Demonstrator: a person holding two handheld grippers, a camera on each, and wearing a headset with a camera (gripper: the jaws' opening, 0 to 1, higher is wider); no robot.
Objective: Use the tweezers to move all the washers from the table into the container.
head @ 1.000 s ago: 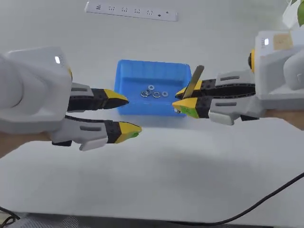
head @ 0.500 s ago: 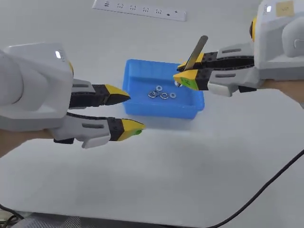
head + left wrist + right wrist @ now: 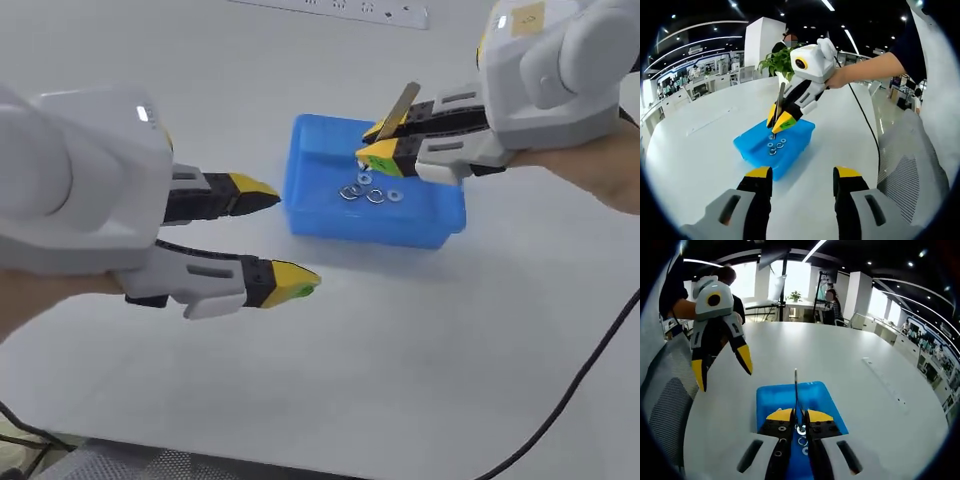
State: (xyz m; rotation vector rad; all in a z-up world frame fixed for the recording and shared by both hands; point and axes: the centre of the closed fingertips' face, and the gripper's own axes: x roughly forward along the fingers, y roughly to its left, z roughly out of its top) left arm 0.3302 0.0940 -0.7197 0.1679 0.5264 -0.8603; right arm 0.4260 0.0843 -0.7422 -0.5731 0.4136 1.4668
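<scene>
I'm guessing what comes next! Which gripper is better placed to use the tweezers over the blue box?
Right. The right gripper is shut on the tweezers, tips over the blue container by the washers. The left gripper is open, empty, beside it.

Right gripper now over the container
With the tweezers pinched in its fingers, it has moved from the container's near right corner to above the washers inside.
</scene>
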